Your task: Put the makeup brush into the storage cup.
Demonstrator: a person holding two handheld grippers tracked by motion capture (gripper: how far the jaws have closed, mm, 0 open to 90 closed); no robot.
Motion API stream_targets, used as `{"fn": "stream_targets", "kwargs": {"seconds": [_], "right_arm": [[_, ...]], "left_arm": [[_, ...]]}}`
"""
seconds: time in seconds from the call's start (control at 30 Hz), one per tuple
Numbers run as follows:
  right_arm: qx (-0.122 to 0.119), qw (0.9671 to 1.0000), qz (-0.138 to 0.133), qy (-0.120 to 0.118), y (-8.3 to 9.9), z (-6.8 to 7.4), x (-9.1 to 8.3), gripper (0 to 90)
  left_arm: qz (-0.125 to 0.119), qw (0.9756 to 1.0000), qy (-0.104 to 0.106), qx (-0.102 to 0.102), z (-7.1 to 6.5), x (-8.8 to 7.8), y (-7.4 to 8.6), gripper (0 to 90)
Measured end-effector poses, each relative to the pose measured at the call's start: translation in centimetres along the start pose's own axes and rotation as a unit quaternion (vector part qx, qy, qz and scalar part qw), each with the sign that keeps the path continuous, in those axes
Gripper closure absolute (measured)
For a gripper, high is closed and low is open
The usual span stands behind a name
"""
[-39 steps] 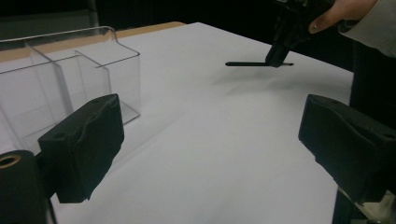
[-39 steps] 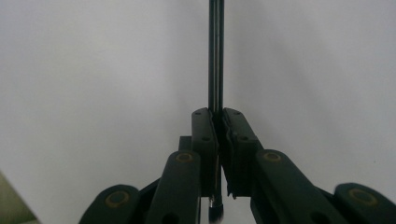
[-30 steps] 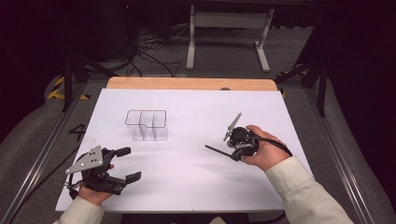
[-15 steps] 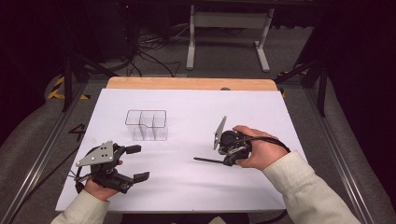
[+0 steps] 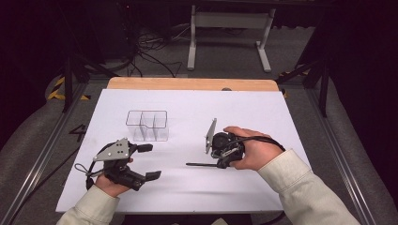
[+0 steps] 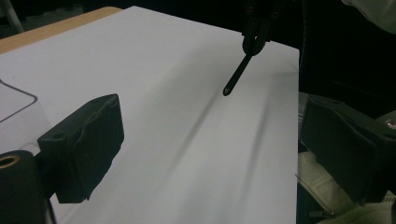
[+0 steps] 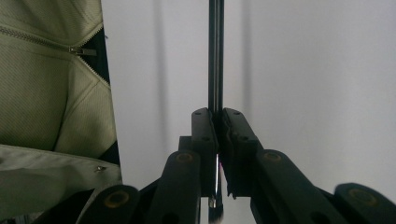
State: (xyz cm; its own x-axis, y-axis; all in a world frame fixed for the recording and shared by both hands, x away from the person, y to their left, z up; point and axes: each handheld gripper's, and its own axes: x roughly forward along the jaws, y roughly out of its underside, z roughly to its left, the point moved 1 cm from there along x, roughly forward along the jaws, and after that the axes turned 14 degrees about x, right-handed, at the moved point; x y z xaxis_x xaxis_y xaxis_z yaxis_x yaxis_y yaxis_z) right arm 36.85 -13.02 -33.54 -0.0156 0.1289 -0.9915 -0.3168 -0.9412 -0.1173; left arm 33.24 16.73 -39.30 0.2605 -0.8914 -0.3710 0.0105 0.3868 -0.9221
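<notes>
Partly hidden: thin black rod (image 7: pixel 215 56) base inside right tool (image 7: pixel 215 126).

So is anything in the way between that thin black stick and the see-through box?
Nothing visible is. The right gripper is shut on the thin black stick, which points left over bare white table. The clear box sits farther back, with open table between them. The left gripper, open, is off to the near side.

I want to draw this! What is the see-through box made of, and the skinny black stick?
The box looks like clear hard plastic: the white table shows through its thin walls. The stick is dark and shiny with a bright streak along it, so probably metal or glossy plastic; hard to tell which.
</notes>
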Motion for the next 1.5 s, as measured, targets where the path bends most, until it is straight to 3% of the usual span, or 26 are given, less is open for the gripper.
{"fn": "stream_targets", "kwargs": {"seconds": [0.4, 0.73, 0.83, 1.03, 1.5], "right_arm": [[-0.047, 0.9987, -0.004, -0.016, -1.6, 1.4, -0.2, 84.3], [-0.062, 0.9978, -0.004, -0.023, -2.6, 1.7, -0.1, 84.3], [-0.070, 0.9973, -0.002, -0.024, -2.9, 1.8, -0.1, 84.3], [-0.074, 0.9970, -0.001, -0.024, -3.2, 2.0, 0.1, 84.3], [-0.076, 0.9968, 0.023, -0.012, -4.1, 2.2, 0.4, 84.3]], "left_arm": [[0.009, 0.9995, 0.029, 0.006, 0.1, 2.2, -0.6, 7.9], [0.011, 0.9988, 0.047, 0.005, -0.1, 3.7, -1.4, 10.8], [0.022, 0.9984, 0.051, 0.006, 0.0, 4.2, -1.5, 13.1], [0.041, 0.9971, 0.064, 0.005, 0.0, 5.0, -1.7, 19.5], [0.087, 0.9915, 0.093, 0.026, -0.3, 6.7, -2.3, 38.3]]}}
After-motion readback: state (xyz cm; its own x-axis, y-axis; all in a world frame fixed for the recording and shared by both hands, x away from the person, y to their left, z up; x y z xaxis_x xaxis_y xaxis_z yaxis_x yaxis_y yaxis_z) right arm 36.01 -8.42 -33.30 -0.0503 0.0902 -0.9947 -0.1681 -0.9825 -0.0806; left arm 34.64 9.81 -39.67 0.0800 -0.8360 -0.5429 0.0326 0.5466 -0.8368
